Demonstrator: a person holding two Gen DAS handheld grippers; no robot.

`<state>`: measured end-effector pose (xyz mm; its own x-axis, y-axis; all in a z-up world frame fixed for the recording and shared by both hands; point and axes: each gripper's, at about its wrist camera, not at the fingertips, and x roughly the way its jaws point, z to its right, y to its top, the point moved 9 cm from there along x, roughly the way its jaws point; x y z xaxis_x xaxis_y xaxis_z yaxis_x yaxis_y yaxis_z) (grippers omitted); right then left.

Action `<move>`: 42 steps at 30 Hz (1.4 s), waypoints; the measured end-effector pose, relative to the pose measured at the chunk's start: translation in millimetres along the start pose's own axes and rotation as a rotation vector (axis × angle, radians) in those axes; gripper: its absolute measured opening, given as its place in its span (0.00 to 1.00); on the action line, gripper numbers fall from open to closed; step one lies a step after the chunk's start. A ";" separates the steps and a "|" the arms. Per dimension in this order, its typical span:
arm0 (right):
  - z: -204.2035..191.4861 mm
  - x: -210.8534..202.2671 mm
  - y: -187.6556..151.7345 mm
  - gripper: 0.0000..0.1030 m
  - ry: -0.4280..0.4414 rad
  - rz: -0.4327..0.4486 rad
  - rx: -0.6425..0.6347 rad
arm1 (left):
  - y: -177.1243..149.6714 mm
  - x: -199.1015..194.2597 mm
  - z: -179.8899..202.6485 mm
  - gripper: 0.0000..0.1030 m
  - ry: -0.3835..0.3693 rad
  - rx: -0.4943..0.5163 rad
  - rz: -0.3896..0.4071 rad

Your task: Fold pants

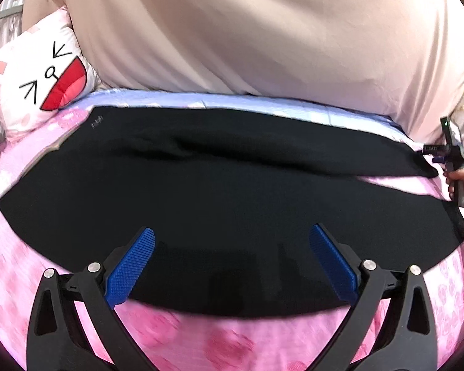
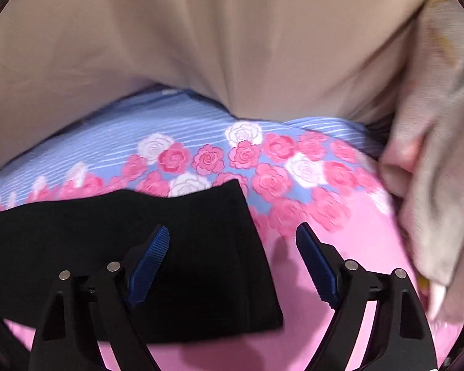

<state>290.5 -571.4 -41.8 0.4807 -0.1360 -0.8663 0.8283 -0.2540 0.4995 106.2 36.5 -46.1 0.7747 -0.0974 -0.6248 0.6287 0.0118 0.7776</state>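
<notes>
One bed [image 1: 21,216] fills both views, its sheet pink with printed roses and a blue striped band [image 2: 108,136] along the far edge. Behind it rises one broad beige fabric surface [image 1: 263,31], a curtain or cover (which of the two cannot be told). One pair of black pants [image 1: 201,191] lies spread flat across the sheet, running from the left side of the left wrist view to its right side; in the right wrist view one squared-off end of the pants [image 2: 201,232] rests on the pink part of the sheet, just below the roses. One white cushion [image 1: 40,83] with a cartoon cat face leans at the bed's far left corner.

Two grippers show. The left gripper [image 1: 232,247] hovers over the near edge of the pants, its blue pads [image 1: 133,262] wide apart with nothing clamped. The right gripper [image 2: 232,253] has its pads apart too, one over the pant end and the other over bare sheet, gripping nothing.
</notes>
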 end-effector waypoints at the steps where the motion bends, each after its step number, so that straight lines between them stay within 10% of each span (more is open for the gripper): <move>1: -1.7 8.9 1.8 0.79 0.007 -0.016 -0.001 | 14.9 0.5 -10.8 0.96 0.020 0.000 0.010; 4: -9.1 22.8 7.1 0.75 0.036 -0.010 0.000 | 59.8 6.8 -47.3 0.96 0.072 0.000 0.052; 9: -21.0 20.8 13.3 0.12 0.142 0.008 0.016 | 142.3 67.2 -149.9 0.96 0.211 -0.049 -0.006; 19: -28.7 10.5 8.2 0.11 0.090 0.041 0.036 | 168.5 213.6 -295.9 0.95 0.289 -0.269 -0.272; 23: -26.2 3.6 0.4 0.11 0.092 0.040 0.069 | 155.1 239.0 -308.4 0.61 0.280 -0.272 -0.320; 27: -27.5 -2.8 -0.7 0.11 0.072 0.057 0.062 | 160.9 230.0 -305.1 0.22 0.230 -0.299 -0.290; 42: -19.2 -164.0 -25.3 0.11 0.133 0.333 0.030 | 180.1 27.7 -269.2 0.10 0.090 -0.210 -0.031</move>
<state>196.3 -524.3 87.8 0.7576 -0.0908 -0.6463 0.6121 -0.2449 0.7519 259.3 303.8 57.7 0.7520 -0.0121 -0.6591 0.6453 0.2176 0.7323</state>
